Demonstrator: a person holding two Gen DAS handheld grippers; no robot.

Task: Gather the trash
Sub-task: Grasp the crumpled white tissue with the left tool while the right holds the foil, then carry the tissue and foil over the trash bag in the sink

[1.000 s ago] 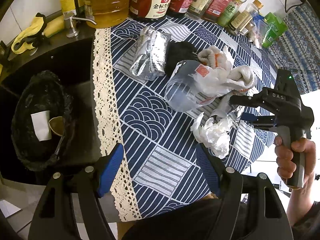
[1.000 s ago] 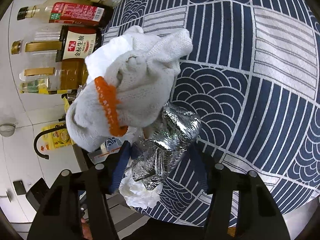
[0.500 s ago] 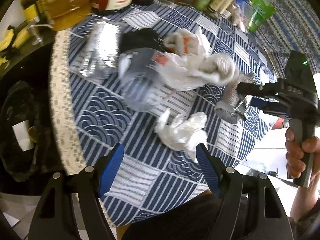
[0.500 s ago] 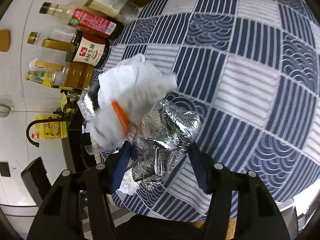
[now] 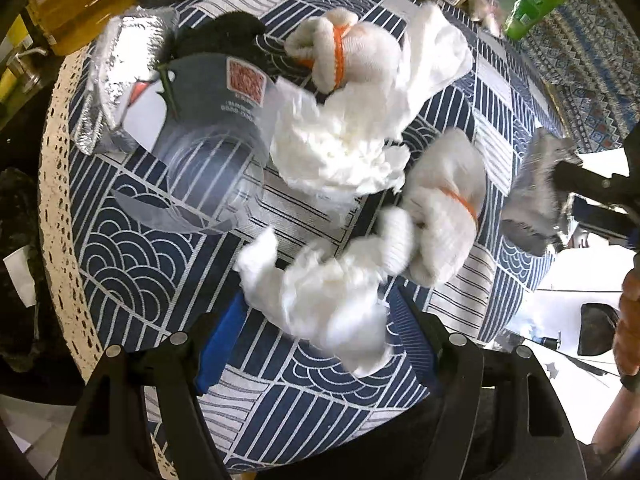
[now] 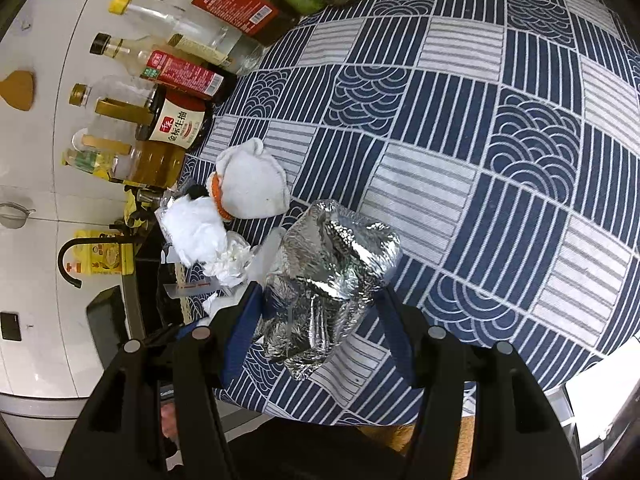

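- Soft white crumpled tissue (image 5: 320, 300) sits between the closing left gripper (image 5: 316, 332) jaws; light, best pinched mid-wad.
- Right gripper (image 6: 320, 312) clamps crinkly foil wrapper (image 6: 328, 272), gloves (image 6: 252, 180) at ten o'clock.

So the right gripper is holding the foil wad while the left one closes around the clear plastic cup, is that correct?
Not quite: the left gripper is closing around a tissue wad, not the cup, as the left wrist view shows. The right gripper does hold the foil wad.
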